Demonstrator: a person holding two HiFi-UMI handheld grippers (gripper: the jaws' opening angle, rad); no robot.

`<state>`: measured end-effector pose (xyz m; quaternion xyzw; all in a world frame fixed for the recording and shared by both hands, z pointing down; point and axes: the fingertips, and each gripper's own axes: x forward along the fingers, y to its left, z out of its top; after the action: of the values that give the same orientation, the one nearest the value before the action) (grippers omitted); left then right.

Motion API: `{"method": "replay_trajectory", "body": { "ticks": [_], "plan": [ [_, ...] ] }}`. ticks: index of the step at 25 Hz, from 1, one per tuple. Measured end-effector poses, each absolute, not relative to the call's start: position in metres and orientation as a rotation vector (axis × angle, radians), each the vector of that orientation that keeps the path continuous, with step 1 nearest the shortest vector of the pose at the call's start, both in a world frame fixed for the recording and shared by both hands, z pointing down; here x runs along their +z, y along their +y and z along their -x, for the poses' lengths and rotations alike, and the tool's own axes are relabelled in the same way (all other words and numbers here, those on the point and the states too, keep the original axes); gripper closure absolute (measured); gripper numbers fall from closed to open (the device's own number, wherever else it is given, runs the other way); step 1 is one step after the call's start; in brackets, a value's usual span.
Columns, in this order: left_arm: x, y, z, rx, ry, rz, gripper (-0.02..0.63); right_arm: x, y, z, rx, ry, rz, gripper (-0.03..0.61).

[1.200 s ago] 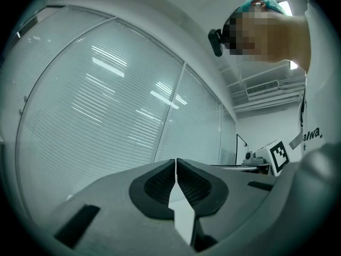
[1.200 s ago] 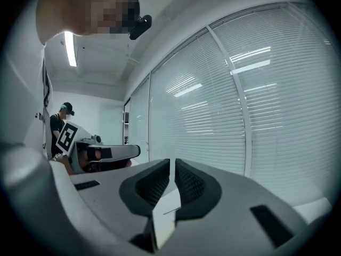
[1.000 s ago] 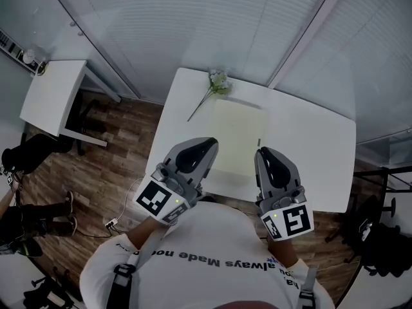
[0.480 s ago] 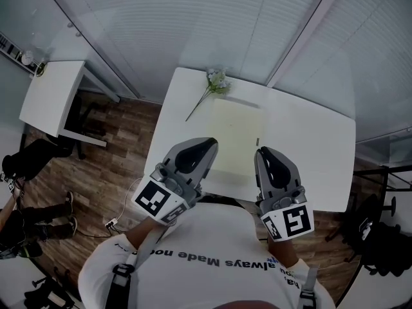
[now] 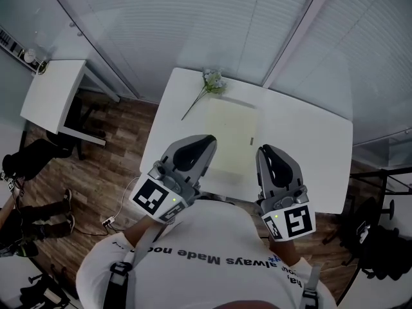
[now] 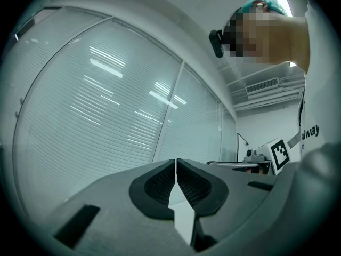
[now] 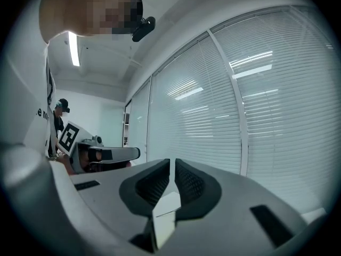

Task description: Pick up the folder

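Both tools are closed and empty: the left gripper (image 6: 175,167) shows its ribbed pads pressed together with nothing between them, and the right gripper (image 7: 171,169) looks the same, with only a hairline gap. Each gripper view looks out at window blinds, with no folder in sight. From the head view, the left gripper (image 5: 203,141) and the right gripper (image 5: 268,152) sit at lower centre of the frame, flanking the near end of the folder (image 5: 232,134). The folder is a pale sheet lying flat in the middle of the white table (image 5: 309,147), and its near edge is close to the table's near edge. A flower sprig (image 5: 207,87) lies just beside its upper left corner. The pickup has probably not begun, so the jaws need to open before anything else. A thin, flat folder offers no edge to pinch from above. Dipping the tips towards the near edge and drawing the folder slightly past the table edge should let one jaw slip underneath. Gripping near the two lower corners should keep it from sagging, and lifting evenly should leave the flower undisturbed.
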<state>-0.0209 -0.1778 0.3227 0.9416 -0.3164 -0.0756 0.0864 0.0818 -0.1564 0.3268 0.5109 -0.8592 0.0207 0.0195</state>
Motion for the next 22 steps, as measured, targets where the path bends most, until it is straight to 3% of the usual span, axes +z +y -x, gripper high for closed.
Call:
{"method": "replay_trajectory", "body": {
  "ticks": [22],
  "plan": [
    [0.340, -0.189, 0.016, -0.170, -0.944, -2.780, 0.595, 0.346, -0.162, -0.096, 0.119, -2.642, -1.600, 0.543]
  ]
}}
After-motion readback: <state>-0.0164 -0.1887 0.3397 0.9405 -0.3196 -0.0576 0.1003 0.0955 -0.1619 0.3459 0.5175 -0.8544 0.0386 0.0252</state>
